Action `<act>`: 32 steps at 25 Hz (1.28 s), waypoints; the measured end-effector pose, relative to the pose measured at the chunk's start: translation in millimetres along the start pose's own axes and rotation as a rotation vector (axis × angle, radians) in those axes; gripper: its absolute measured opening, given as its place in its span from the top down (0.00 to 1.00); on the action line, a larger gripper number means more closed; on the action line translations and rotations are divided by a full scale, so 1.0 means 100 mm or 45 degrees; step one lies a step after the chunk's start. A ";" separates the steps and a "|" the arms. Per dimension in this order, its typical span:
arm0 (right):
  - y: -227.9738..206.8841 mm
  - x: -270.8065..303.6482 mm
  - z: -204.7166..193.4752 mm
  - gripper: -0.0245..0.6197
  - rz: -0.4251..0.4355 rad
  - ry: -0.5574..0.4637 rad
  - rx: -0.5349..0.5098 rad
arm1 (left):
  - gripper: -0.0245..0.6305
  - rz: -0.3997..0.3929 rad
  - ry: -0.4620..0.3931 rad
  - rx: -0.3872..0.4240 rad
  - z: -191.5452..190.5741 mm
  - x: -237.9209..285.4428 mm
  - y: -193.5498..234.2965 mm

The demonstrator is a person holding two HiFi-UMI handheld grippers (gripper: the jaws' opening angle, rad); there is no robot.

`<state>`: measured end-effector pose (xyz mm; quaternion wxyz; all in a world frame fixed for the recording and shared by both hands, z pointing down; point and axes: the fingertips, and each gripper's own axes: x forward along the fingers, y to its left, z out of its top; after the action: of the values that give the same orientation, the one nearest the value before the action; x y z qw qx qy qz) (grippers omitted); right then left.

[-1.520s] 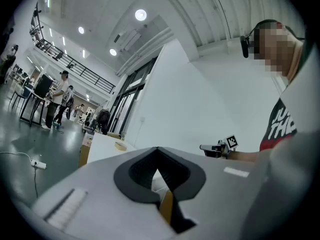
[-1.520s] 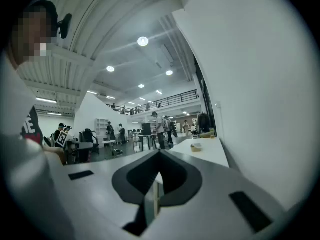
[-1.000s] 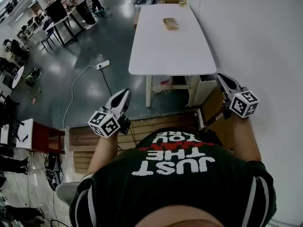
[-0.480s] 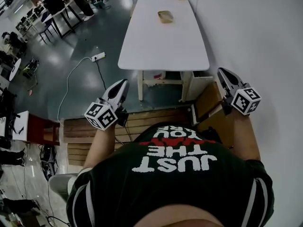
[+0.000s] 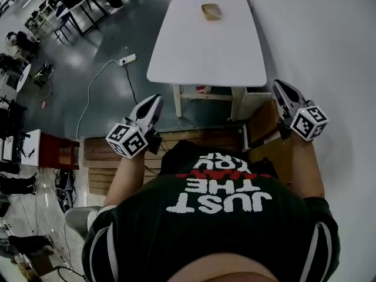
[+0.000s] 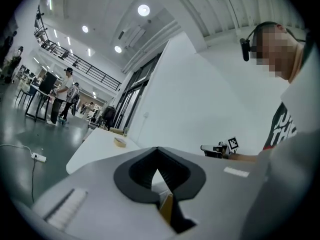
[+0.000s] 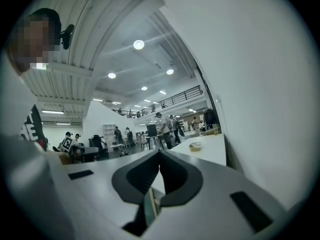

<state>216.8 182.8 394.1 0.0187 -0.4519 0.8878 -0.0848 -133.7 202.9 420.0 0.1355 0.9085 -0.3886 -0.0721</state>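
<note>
I hold both grippers in front of my chest, in the air and touching nothing. My left gripper [image 5: 154, 106] is shut and empty, and it points toward the near end of a long white table [image 5: 205, 51]. Near the white wall, my right gripper [image 5: 279, 89] is also shut and empty. A small tan object [image 5: 210, 10] lies toward the table's far end. From the left gripper [image 6: 158, 150] I see the table [image 6: 92, 149], the tan object [image 6: 120, 142] and the other gripper [image 6: 220, 148]. The right gripper [image 7: 160, 152] faces the same table [image 7: 212, 154].
A wooden pallet [image 5: 176, 148] lies on the floor between me and the table. A brown cardboard box [image 5: 264, 125] stands by the wall [image 5: 317, 40]. A power strip [image 5: 127, 59] with its cable lies on the floor at left. Desks, chairs and people stand farther left.
The table looks a little nearer and larger in both gripper views. Both grippers stay shut and keep their place in front of my chest.
</note>
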 end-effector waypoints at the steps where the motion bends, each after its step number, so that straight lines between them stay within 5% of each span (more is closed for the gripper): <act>1: -0.02 0.09 -0.02 0.95 0.003 0.006 0.001 | 0.97 0.001 -0.001 -0.016 -0.01 0.05 0.09; 8: -0.33 0.94 0.10 0.95 -0.009 0.025 0.015 | 0.97 -0.051 0.031 -0.067 0.08 0.64 0.86; 17: -0.75 2.84 0.82 0.95 -0.048 0.057 -0.034 | 0.97 -0.187 0.166 -0.072 0.80 1.70 2.20; 23: -1.19 3.46 1.00 0.95 -0.092 0.102 -0.075 | 0.97 -0.278 0.250 -0.034 1.05 2.58 2.60; 32: -2.30 3.96 1.19 0.95 -0.062 0.171 -0.093 | 0.97 -0.259 0.350 -0.051 1.12 4.08 2.94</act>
<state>180.0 -284.9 332.7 -0.0594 -0.4670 0.8783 -0.0829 -81.2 -308.8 391.2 0.1977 0.9415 -0.2710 0.0318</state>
